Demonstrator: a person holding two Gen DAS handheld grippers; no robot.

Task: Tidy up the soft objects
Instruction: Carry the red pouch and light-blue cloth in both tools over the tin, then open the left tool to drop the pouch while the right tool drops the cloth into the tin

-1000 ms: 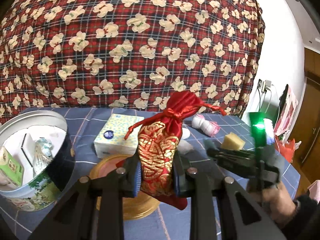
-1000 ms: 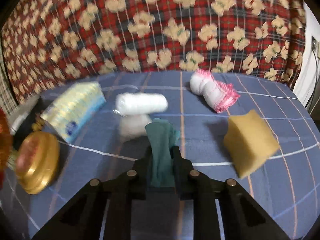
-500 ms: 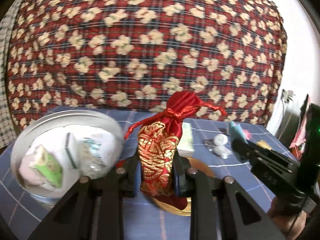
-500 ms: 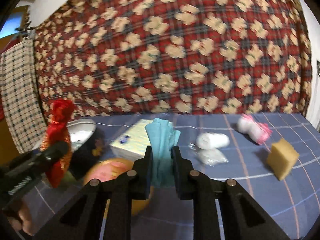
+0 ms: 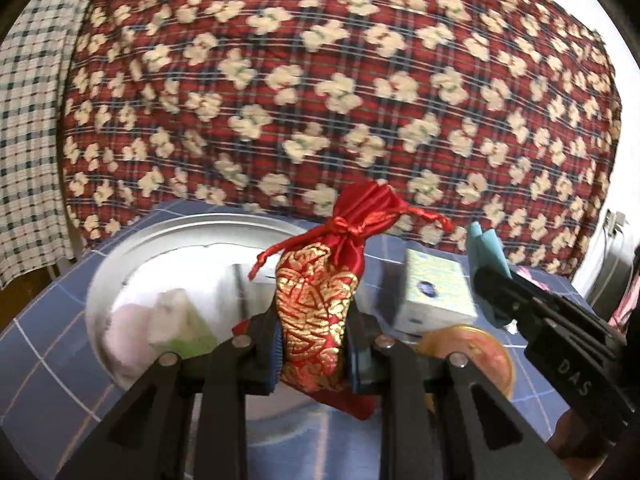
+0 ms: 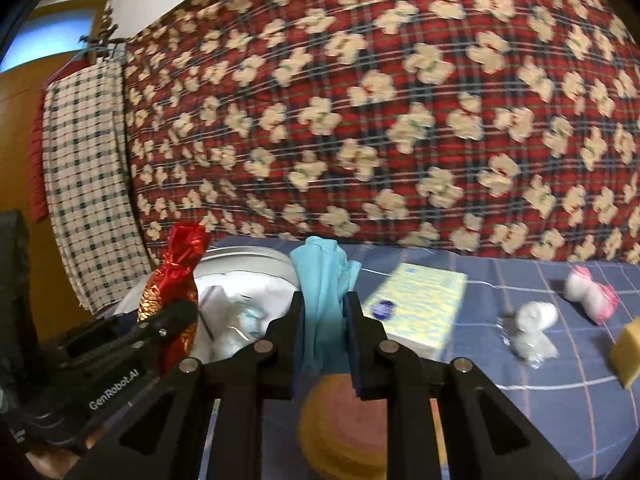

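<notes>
My left gripper (image 5: 314, 344) is shut on a red and gold drawstring pouch (image 5: 320, 296) and holds it upright above the round metal tin (image 5: 120, 264). The pouch also shows in the right wrist view (image 6: 172, 288). My right gripper (image 6: 322, 344) is shut on a teal cloth (image 6: 324, 292), held above the gold lid (image 6: 340, 428), to the right of the tin (image 6: 248, 258). The cloth also shows in the left wrist view (image 5: 486, 252). The tin holds several soft items, blurred.
A tissue pack (image 6: 416, 308) lies on the blue checked tablecloth (image 6: 520, 400). A white roll (image 6: 536, 316), a pink and white bundle (image 6: 592, 294) and a yellow sponge (image 6: 628, 352) lie to the right. A red flowered quilt (image 6: 360, 120) stands behind.
Both grippers have swung left toward the tin with their loads. The pouch is now over the tin; the teal cloth has come beside it, over the gold lid.
</notes>
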